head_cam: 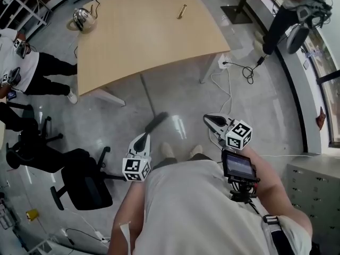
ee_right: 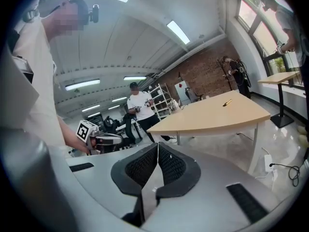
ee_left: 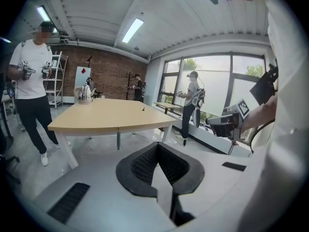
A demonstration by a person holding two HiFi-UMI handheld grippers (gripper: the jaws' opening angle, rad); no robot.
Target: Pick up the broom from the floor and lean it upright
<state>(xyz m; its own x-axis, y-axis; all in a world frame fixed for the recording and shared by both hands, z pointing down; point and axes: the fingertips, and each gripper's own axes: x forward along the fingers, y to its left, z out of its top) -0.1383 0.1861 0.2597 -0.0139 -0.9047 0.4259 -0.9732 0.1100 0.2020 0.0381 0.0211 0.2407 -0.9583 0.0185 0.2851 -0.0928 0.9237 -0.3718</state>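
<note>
The broom stands leaning against the front edge of the wooden table (head_cam: 159, 36). Its thin grey handle (head_cam: 147, 95) slants up to the table's edge and its dark brush head (head_cam: 156, 122) rests on the floor. My left gripper (head_cam: 141, 141) hangs just short of the brush head, apart from it, jaws shut with nothing between them. My right gripper (head_cam: 213, 120) is to the right of the broom, also shut and empty. In the left gripper view the closed pads (ee_left: 145, 164) face the table and the handle (ee_left: 118, 140). The right gripper view shows closed pads (ee_right: 169, 166) too.
A metal kettle (head_cam: 83, 19) and a small brass object (head_cam: 181, 11) lie on the table. A black office chair (head_cam: 85, 182) stands at my left. Cables (head_cam: 229, 84) run over the floor on the right. People stand at the left (head_cam: 37, 70) and top right (head_cam: 287, 12). A grey cabinet (head_cam: 314, 185) is at the right.
</note>
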